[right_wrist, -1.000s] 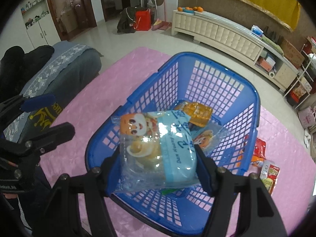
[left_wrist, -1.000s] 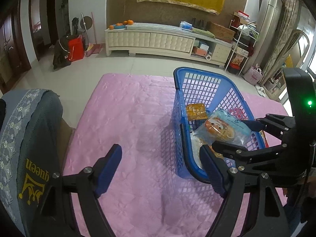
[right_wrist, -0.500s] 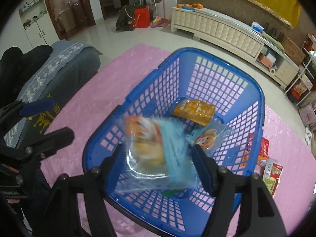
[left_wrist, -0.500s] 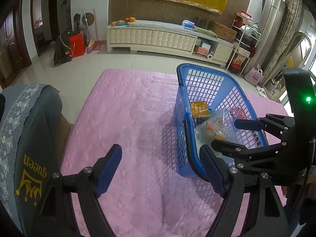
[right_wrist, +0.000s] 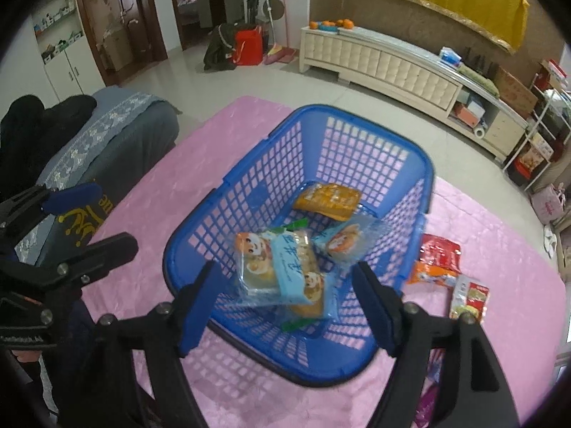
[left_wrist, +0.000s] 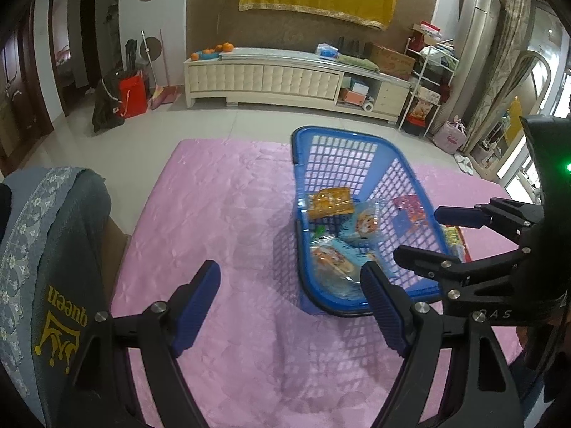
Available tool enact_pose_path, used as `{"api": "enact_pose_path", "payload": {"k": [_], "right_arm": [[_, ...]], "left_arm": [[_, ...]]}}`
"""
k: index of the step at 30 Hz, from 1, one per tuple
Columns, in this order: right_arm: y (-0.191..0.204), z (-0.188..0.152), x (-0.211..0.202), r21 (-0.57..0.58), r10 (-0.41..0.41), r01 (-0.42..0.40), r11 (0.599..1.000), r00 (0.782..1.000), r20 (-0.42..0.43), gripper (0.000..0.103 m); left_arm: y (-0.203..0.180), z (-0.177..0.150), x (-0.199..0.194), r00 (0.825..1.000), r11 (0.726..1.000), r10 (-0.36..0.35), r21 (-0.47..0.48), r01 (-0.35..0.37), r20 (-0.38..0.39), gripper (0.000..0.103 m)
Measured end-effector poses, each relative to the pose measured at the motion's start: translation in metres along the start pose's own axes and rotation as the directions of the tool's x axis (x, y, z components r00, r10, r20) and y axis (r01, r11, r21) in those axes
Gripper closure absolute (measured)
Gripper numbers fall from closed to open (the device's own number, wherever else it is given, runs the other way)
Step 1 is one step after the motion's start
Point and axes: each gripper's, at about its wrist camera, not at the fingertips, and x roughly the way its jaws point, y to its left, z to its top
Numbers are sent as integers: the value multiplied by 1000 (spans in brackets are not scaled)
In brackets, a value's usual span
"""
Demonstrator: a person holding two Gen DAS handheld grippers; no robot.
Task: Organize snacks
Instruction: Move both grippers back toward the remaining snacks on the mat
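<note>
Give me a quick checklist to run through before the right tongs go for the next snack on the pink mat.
1. Right tongs free of the last packet: ok; jaws opening, nothing between the pads.
2. Light blue cake packet inside the blue basket: ok; it lies on the other packets.
3. Snacks left outside: ok; a red packet, an orange packet and a red-green packet lie on the pink mat right of the basket.
4. Left tongs out of the way: ok; open, empty, over bare mat.
5. More packets under the right tongs' arm: cannot tell.
</note>
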Motion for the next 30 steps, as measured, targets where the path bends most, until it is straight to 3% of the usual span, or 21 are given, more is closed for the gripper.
{"api": "enact_pose_path", "payload": {"k": [16,24,30], "right_arm": [[-66,-49,-73,112,-46,37,993,995,85,24],[-110,-80,-99,196,-92,71,978,991,102,24],[-144,-113,-107,271,-129,100,957,987,93,24]], "left_arm": [[-80,5,-28,998,991,-35,135,27,56,24],[-133,5,-20,993,974,-96,215,79,70,24],[-177,1,-1,989,951,-146,278,133,28,24]]}}
